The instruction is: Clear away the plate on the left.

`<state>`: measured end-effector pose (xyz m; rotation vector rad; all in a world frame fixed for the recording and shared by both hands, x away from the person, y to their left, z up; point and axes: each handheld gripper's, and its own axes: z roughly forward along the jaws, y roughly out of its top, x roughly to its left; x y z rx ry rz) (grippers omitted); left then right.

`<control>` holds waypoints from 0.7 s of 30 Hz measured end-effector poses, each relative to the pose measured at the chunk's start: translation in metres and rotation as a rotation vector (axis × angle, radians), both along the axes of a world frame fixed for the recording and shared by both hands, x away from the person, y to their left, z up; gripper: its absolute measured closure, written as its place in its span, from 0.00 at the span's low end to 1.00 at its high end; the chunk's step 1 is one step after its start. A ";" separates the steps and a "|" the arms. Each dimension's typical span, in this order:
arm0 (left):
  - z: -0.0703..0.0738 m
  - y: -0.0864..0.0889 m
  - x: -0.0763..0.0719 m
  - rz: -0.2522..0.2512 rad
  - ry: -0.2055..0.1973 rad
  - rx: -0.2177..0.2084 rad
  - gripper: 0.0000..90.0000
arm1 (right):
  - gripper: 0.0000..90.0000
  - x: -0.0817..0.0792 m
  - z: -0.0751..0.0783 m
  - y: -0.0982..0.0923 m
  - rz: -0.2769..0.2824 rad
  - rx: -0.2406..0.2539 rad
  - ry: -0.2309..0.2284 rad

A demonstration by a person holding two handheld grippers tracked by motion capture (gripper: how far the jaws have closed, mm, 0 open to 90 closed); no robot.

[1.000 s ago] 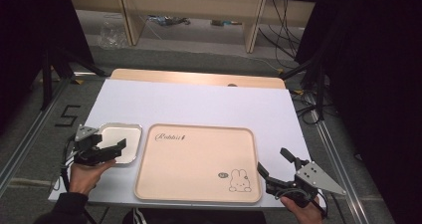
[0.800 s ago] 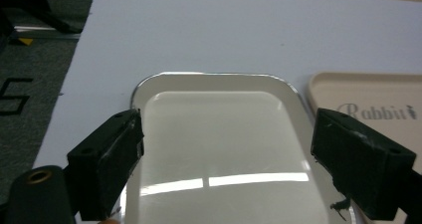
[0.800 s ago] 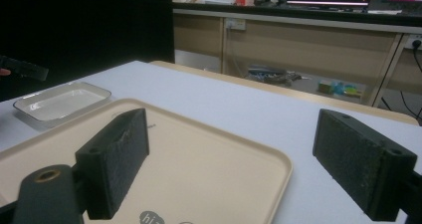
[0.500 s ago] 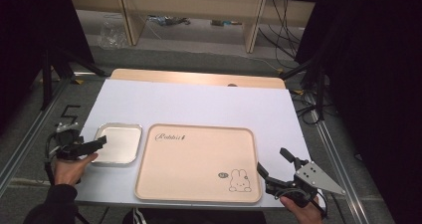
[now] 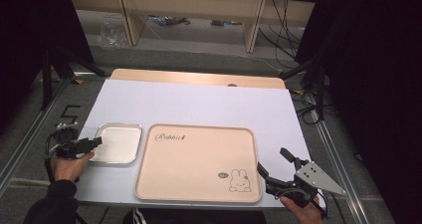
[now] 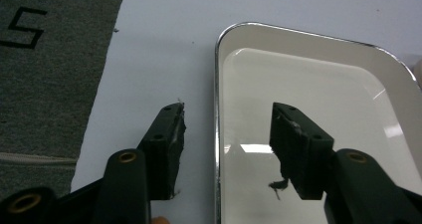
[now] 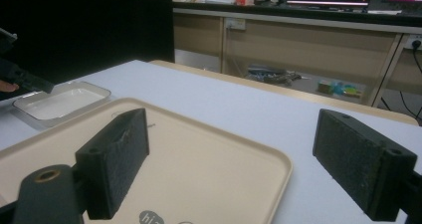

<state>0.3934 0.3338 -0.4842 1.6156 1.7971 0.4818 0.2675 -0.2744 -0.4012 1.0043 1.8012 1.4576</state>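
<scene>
A small white metal-rimmed tray point(image 5: 117, 143) lies empty at the table's near left. My left gripper point(image 5: 97, 142) sits low at its left edge. In the left gripper view the tray's point(image 6: 308, 79) chrome rim runs between the jaws of this gripper point(image 6: 226, 113), one jaw outside on the table, one inside. The jaws have just been closing, and the pads stand apart from the rim. A large beige tray point(image 5: 199, 159) with a rabbit picture lies in the middle. My right gripper point(image 5: 271, 159) hovers open at its near right corner, the beige tray point(image 7: 199, 154) beyond its jaws point(image 7: 231, 139).
A white sheet point(image 5: 199, 104) covers the table, with a wooden strip point(image 5: 199, 77) along its far edge. Grey floor marked with a "5" point(image 5: 68, 115) lies to the left. Shelving and cables stand behind, and black stands flank both sides.
My left hand slid left from above the small tray to its left edge and sank lower, and its jaws have narrowed. The right gripper kept still.
</scene>
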 end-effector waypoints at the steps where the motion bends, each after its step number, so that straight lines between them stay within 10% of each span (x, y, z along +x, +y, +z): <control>1: 0.000 0.000 0.000 0.000 0.000 0.000 0.56 | 0.17 0.001 0.000 -0.001 -0.002 -0.014 -0.022; 21: -0.002 0.002 0.008 0.029 0.091 0.010 0.75 | 0.17 0.001 0.000 -0.001 -0.005 -0.012 -0.030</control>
